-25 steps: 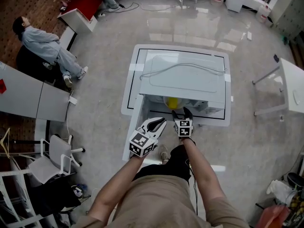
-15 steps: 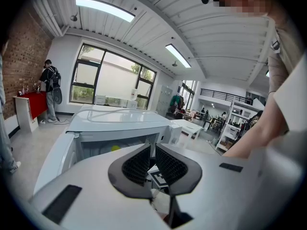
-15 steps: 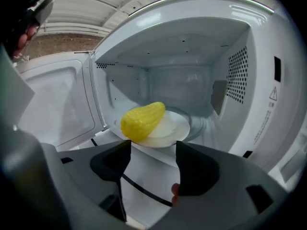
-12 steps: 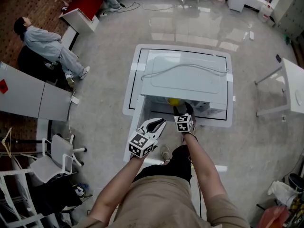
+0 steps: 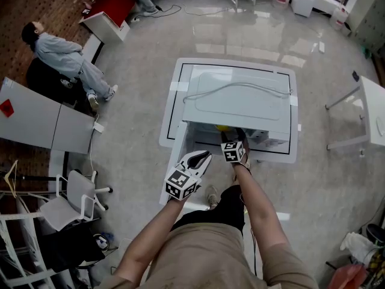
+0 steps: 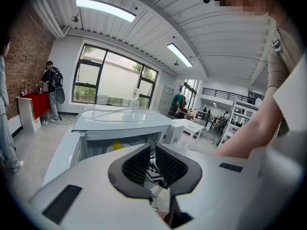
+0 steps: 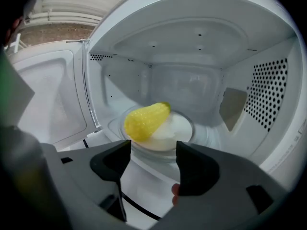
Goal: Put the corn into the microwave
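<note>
The head view looked down on one microwave (image 5: 234, 98) on a white table (image 5: 170, 122), its door (image 5: 174, 155) swung open toward the person's left and a thin cable (image 5: 231, 88) lying across its top. The right gripper (image 5: 232, 138) reached into the opening, and only a sliver of the corn (image 5: 222, 127) showed past the roof edge. The left gripper (image 5: 200, 157) hung outside, near the open door. Off to the side a person (image 5: 63, 54) sat by a red table (image 5: 111, 5). The left gripper view added what the head view could not settle: the left gripper (image 6: 151, 150) had its jaws drawn together to a thin slit with nothing between them, and beyond them stood the microwave (image 6: 124, 121) with a spot of yellow corn (image 6: 116, 146) inside. The right gripper view looked straight into the microwave (image 7: 259, 90) and alone showed the whole cob: a single corn (image 7: 144, 120) lay on a white plate (image 7: 175, 131) in the middle of the cavity floor, pointed end toward the back. The right gripper (image 7: 152, 150) had its jaws spread wide and empty, just short of the plate and clear of the corn. In all: one corn, one plate, one microwave, two grippers.
</note>
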A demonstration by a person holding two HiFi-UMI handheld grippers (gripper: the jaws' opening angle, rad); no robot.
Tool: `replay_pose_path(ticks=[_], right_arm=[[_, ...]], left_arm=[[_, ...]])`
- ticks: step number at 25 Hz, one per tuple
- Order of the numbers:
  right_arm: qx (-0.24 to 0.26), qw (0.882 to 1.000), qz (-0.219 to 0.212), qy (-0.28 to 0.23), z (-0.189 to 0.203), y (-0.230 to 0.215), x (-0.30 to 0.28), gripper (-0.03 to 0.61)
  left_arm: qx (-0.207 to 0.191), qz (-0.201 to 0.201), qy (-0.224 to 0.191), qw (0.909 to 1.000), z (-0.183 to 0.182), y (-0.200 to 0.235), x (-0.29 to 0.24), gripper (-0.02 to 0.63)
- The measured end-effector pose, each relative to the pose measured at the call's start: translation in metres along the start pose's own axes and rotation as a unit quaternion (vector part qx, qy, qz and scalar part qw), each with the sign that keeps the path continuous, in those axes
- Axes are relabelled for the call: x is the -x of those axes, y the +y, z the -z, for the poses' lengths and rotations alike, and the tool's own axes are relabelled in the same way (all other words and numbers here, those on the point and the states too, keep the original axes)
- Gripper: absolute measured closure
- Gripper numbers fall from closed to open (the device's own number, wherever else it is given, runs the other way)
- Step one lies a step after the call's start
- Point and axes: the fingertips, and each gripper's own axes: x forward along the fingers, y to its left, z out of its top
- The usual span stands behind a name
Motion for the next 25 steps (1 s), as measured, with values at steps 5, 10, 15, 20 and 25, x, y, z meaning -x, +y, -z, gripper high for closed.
replay_pose_path(ticks=[5,10,15,20,25], right_arm=[[-0.024,1.0,-0.005,-0.019,-0.007,0.003,0.033,0.299],[-0.055,0.994,-0.02,-0.092,-0.046,-0.002,0.109,0.299],[-0.091,0.982,-0.068,-0.152,-0.082,0.008,0.218,0.299],[-0.11,0.97,-0.07,-0.204,-0.112,0.005,0.326,0.299],[-0.079,0.963,-0.061,-0.249,-0.127,-0.009,0.406,0.299]], left_arm=[[-0.003,0.004,-0.016,0.9999,-0.01,-0.013,0.018,0.592],[-0.002,0.009,-0.057,0.9983,-0.026,-0.024,0.038,0.592],[0.004,0.019,-0.091,0.9956,-0.039,-0.04,0.063,0.592],[-0.014,0.012,-0.124,0.9921,-0.057,-0.051,0.087,0.592],[-0.032,-0.008,-0.153,0.9876,-0.076,-0.079,0.12,0.591]])
